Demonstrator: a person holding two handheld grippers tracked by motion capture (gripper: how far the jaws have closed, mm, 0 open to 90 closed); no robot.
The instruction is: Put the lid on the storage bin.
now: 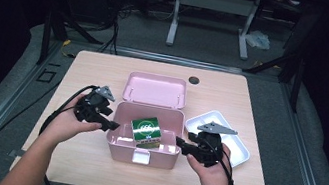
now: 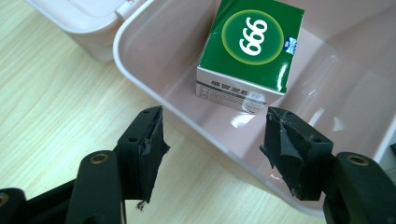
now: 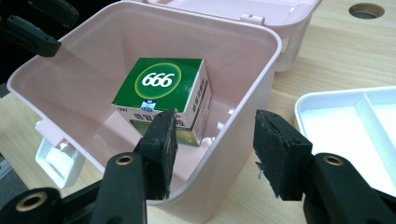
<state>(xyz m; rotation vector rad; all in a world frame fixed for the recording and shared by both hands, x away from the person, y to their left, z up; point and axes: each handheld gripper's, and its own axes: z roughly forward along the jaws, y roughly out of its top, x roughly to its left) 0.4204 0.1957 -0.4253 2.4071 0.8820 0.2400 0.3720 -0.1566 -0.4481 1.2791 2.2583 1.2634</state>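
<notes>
A pink plastic box [image 1: 120, 115] stands open at the table's middle, its lid [image 1: 155, 90] folded back behind it. Inside lies a green carton [image 1: 147, 131] marked 666 [image 2: 252, 42] [image 3: 161, 84], tilted against the floor of the box. My left gripper [image 1: 114, 125] is open at the box's left wall [image 2: 140, 79], one jaw outside over the table and one over the inside [image 2: 215, 149]. My right gripper [image 1: 179, 143] is open astride the right wall [image 3: 243, 60], its left jaw inside and its right jaw outside [image 3: 215, 149]. Neither holds anything.
A white divided tray [image 1: 219, 134] [image 3: 345, 126] lies to the right of the box, close behind my right hand. The wooden table [image 1: 95, 71] has a round cable hole [image 1: 194, 80] near its far edge. The box's front latch [image 1: 140, 156] faces the person.
</notes>
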